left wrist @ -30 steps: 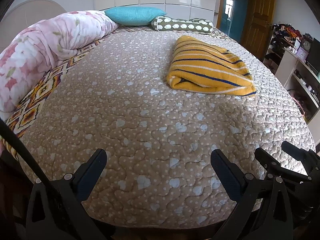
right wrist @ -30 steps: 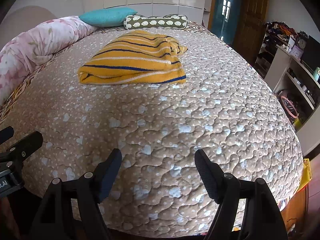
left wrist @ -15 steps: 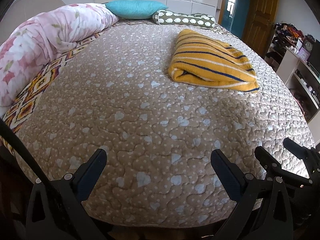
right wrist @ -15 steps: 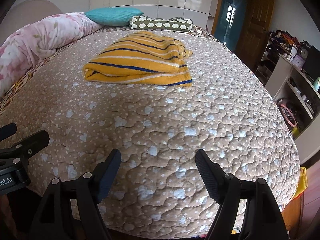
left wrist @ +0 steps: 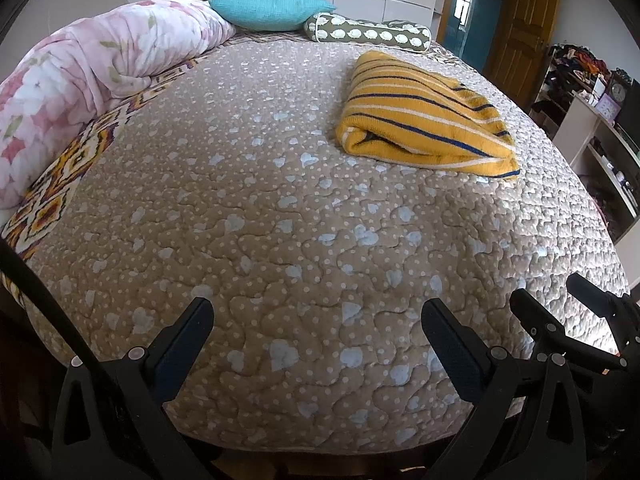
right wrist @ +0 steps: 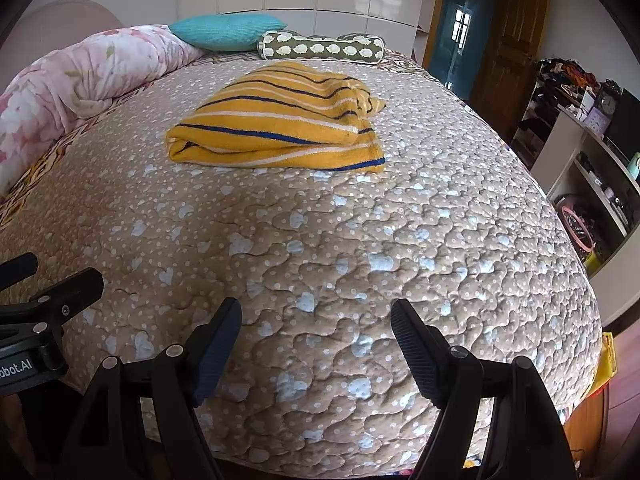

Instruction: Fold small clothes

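Across a quilted bed (left wrist: 280, 220), a folded yellow striped top (right wrist: 280, 124) lies toward the pillows (right wrist: 228, 32). It looks soft, light and floppy; pinch a hem corner. Left gripper (left wrist: 316, 344) and right gripper (right wrist: 316, 344) hover wide open, empty, well short of the top.

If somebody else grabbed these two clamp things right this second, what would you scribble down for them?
Left gripper: jaws open, holding nothing, over the near edge of the bed.
Right gripper: jaws open, holding nothing, just beside the left one.
Striped garment: yellow, lying folded in a bundle toward the far side of the bed, short of the pillows. Neither gripper touches it.
Done: the garment looks folded.
Left: probably nothing for this piece, perhaps tidy the loose corner at its far right. No other clothes show on the bed.
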The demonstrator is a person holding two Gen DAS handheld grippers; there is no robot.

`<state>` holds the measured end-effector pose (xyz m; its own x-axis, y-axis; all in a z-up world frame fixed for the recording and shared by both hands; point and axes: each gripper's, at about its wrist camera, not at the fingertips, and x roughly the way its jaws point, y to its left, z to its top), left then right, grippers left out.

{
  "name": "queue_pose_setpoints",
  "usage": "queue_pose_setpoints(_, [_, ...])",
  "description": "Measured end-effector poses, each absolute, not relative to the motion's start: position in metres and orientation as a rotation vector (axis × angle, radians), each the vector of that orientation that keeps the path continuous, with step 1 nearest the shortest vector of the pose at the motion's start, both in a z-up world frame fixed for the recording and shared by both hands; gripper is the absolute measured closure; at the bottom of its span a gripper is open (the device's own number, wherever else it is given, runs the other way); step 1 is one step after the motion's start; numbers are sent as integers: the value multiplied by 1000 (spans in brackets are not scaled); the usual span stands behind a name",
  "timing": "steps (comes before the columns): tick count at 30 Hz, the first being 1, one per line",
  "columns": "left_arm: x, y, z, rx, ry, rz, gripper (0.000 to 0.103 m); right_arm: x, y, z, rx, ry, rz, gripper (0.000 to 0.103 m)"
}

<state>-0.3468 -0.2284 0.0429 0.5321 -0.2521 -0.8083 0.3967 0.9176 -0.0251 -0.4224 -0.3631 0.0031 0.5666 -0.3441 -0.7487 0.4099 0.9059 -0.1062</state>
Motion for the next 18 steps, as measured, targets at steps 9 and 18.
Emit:
queue_pose_setpoints(9, [-345, -228, 40, 164, 948, -387, 0, -420, -362, 2, 76, 864, -436, 21])
queue_pose_setpoints(18, [-343, -227, 36, 152, 952, -400, 0, -417, -364, -3, 85, 874, -425, 20])
